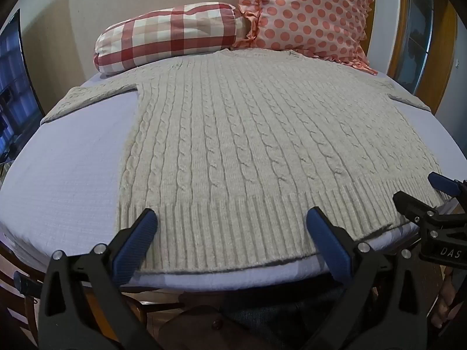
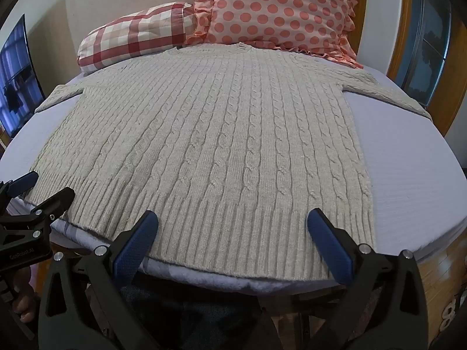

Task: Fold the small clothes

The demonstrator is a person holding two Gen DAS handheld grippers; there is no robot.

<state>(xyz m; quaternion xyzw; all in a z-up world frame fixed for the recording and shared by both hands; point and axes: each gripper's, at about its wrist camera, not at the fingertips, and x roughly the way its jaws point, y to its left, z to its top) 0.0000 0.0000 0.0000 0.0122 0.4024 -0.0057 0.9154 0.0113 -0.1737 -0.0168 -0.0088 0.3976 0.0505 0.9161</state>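
A cream cable-knit sweater (image 1: 239, 134) lies flat on the lavender bed (image 1: 73, 175), hem toward me, both sleeves spread out to the sides. It also shows in the right wrist view (image 2: 216, 145). My left gripper (image 1: 232, 218) is open, its blue-padded fingers hovering over the ribbed hem near the left part. My right gripper (image 2: 233, 218) is open over the hem's right part. Each gripper shows at the edge of the other's view: the right one (image 1: 420, 189), the left one (image 2: 49, 183). Neither holds anything.
A red checked pillow (image 1: 169, 35) and a pink polka-dot ruffled pillow (image 1: 309, 11) lean at the head of the bed, touching the sweater's collar. A dark screen (image 1: 14, 87) stands on the left. A wooden-framed window (image 2: 432, 38) is on the right.
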